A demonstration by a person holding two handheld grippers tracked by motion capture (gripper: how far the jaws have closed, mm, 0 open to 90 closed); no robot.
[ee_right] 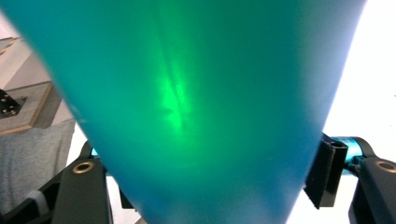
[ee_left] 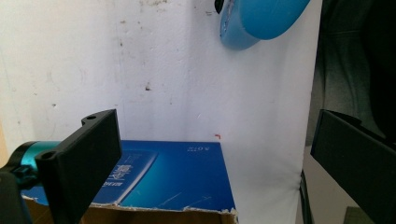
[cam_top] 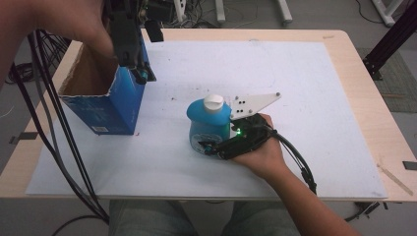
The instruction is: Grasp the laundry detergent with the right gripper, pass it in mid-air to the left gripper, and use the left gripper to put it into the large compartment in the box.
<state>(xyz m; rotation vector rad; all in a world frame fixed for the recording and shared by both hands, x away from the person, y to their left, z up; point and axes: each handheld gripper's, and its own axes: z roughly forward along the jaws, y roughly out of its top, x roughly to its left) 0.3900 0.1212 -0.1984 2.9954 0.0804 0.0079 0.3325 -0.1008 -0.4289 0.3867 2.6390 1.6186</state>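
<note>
Right gripper [cam_top: 212, 147] clamped on blue bottle [cam_top: 209, 125], white cap, at table [cam_top: 344, 64] centre. Left gripper [cam_top: 142, 73] jaws wide, over blue box [cam_top: 118, 105] at 10 o'clock. Box print illegible.

Your right gripper [cam_top: 209, 146] hides the bottom of the round blue plastic bottle [cam_top: 209, 123]; its label is too blurry to read.
</note>
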